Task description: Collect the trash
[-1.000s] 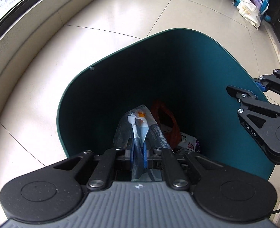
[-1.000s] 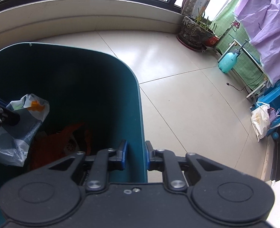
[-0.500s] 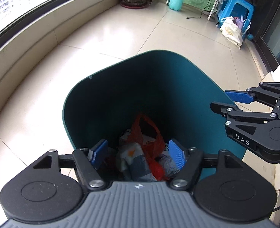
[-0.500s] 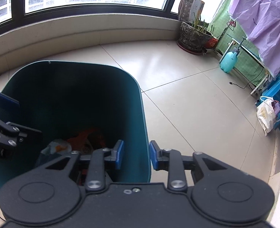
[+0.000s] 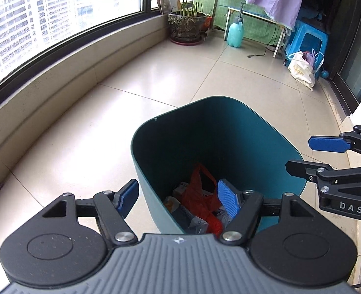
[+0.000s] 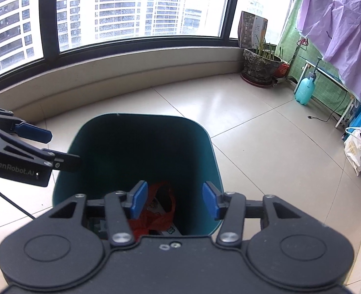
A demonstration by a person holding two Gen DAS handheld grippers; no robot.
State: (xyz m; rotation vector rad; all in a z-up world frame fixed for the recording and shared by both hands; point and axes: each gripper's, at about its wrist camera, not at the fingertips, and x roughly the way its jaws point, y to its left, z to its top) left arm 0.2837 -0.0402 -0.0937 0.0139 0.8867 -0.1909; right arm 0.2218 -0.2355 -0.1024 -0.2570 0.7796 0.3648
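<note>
Two wrist fisheyes, both angled down over the teal bin (image 5: 156, 152) from just above its near rim

Left wrist view: looks along its own fingers (image 5: 225, 202) across the bin toward the plant pot (image 5: 186, 25); right wrist view: same heading, set just to the right, window (image 6: 131, 7) ahead; shared: bin (image 6: 204, 152), tiled floor (image 6: 253, 132), pot (image 6: 260, 66), and each view catches the other gripper at its edge.

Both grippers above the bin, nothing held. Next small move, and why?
Probably swing both away from the teal bin and look for more trash. The left gripper and right gripper are open with nothing between their fingers; the right's jaws have just been opening. The red plastic bag and wrappers already lie inside the bin, and the floor shows no loose litter.
</note>
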